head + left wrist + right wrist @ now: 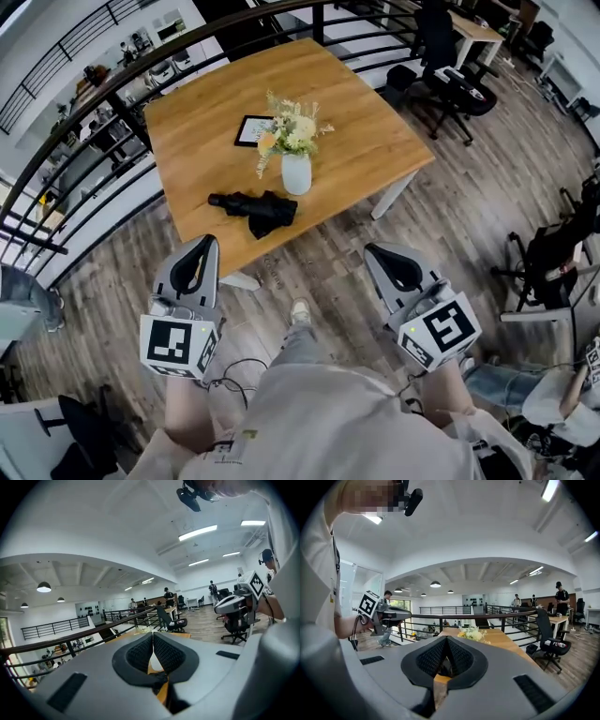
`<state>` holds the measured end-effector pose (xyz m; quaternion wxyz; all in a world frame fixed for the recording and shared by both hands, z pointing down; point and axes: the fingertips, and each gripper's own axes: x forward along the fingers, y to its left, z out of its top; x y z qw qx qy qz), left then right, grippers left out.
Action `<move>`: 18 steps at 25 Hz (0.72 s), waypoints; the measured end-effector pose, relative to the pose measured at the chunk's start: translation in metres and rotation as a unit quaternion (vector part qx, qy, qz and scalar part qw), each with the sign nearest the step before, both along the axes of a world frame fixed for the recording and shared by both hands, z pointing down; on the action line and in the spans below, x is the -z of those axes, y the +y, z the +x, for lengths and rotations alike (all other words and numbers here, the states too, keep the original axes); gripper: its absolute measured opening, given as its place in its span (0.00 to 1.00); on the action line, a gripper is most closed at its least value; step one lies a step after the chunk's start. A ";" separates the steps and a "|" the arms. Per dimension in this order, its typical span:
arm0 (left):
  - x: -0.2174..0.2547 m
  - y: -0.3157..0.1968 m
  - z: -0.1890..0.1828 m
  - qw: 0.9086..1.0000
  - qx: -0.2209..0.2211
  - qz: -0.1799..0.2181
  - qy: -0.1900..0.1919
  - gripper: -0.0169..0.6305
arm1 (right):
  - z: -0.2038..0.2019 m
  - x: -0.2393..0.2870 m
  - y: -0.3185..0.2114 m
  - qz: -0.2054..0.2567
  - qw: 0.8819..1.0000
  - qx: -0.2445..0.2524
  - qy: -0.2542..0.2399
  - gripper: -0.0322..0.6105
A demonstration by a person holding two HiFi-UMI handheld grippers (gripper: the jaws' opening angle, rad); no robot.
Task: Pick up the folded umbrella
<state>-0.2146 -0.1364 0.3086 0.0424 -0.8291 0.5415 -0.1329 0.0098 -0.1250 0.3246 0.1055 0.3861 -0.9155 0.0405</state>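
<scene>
A plank floor (450, 216) is seen beneath everything; a square wooden table (347, 103) is set on it, and a dark railing (94, 103) is run past the table's edge from eight o'clock round to twelve o'clock; a black office chair (450, 75) is parked off the table's corner at two o'clock. The left gripper (208, 240) is held off the table's near edge, at seven o'clock of the folded umbrella (253, 208); its pads (171, 654) are closed together at the tips and nothing is gripped between them. The right gripper (375, 251) is held over the floor at four o'clock of the umbrella, well apart from it; its pads (459, 657) are likewise brought together, with nothing held. The black umbrella is laid flat on the table near that edge, untouched, at seven o'clock of a white vase (296, 174); flowers (289, 131) are stood in the vase; a dark picture frame (251, 129) is laid at eleven o'clock of the vase.
</scene>
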 end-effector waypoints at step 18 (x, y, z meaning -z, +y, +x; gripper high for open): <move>-0.058 -0.157 -0.016 0.986 -0.147 -0.044 -0.065 0.40 | -0.035 -0.043 -0.117 -0.062 0.997 -0.033 0.020 0.09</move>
